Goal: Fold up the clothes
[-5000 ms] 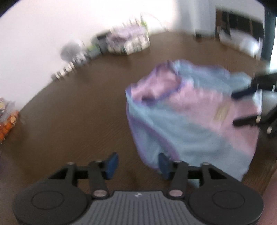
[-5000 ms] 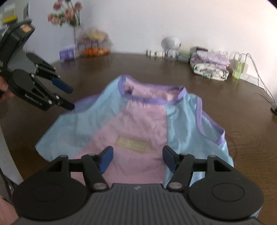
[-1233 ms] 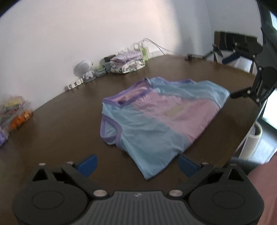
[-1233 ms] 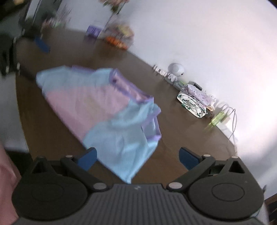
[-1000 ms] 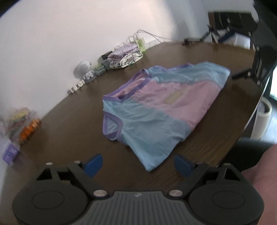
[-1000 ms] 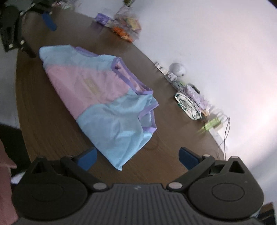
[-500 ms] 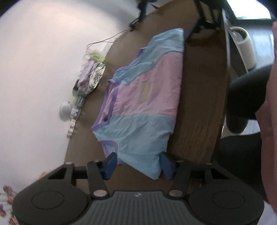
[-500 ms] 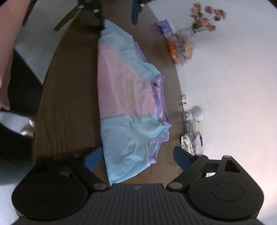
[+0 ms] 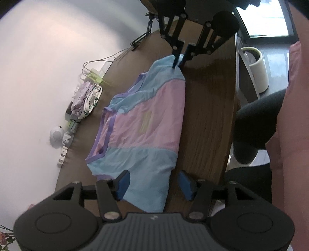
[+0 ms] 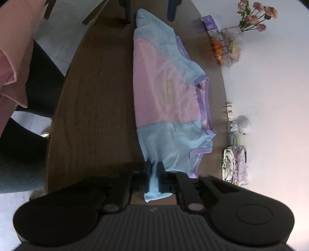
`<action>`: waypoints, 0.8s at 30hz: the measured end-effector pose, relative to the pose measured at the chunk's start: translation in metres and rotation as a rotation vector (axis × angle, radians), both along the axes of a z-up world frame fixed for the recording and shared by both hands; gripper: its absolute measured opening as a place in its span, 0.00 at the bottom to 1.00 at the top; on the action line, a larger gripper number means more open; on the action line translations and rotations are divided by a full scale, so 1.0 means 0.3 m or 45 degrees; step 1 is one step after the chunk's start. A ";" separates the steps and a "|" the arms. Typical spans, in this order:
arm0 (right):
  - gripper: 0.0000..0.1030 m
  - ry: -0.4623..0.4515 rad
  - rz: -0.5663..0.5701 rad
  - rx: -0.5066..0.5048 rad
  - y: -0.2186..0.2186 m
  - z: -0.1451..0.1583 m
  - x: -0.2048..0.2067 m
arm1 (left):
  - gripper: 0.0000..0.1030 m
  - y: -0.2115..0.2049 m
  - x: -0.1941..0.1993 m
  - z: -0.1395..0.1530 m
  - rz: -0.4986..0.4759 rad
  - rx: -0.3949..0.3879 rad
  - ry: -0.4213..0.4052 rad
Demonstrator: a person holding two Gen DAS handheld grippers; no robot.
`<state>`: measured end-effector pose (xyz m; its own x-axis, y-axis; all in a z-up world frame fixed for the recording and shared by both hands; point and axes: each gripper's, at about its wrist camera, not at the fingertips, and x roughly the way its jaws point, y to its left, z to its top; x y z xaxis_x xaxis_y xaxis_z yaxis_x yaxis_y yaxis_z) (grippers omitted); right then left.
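A pink and light-blue shirt with purple trim lies flat on the brown wooden table. My left gripper is open, its blue pads either side of the shirt's near hem corner without pinching it. My right gripper is shut on the shirt's other hem corner, and a blue flap of cloth sticks out behind its pads. In the left wrist view the right gripper shows at the far corner, pinched on the fabric. The right wrist view shows the left gripper open around the far corner.
A stack of folded clothes and a small white round device sit along the wall side. Flowers and a snack bag stand at the far end. A person's dark-trousered legs and a white bin are beyond the table edge.
Both grippers swung round to the shirt's two hem corners. The right gripper went from wide open to shut on its corner. The left gripper's fingers narrowed but stay open.
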<state>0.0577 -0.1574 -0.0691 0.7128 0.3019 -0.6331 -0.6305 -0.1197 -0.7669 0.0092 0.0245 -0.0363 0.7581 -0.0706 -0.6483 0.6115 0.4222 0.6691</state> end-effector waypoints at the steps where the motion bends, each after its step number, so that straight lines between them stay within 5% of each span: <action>1: 0.04 0.010 -0.011 0.024 0.001 0.013 0.002 | 0.55 -0.006 0.001 0.000 0.000 -0.010 0.001; 9: 0.03 0.051 -0.113 0.267 -0.006 0.174 0.047 | 0.55 -0.086 0.023 -0.009 0.018 -0.033 -0.048; 21: 0.04 0.060 -0.120 0.327 -0.010 0.187 0.040 | 0.55 -0.344 0.208 -0.009 0.069 -0.238 -0.055; 22: 0.03 0.061 -0.118 0.329 -0.015 0.179 0.037 | 0.52 -0.363 0.223 -0.012 0.069 -0.244 -0.055; 23: 0.03 0.063 -0.117 0.330 -0.019 0.170 0.034 | 0.37 -0.379 0.235 -0.017 0.065 -0.247 -0.053; 24: 0.03 0.064 -0.115 0.332 -0.024 0.162 0.031 | 0.10 -0.392 0.246 -0.022 0.059 -0.244 -0.029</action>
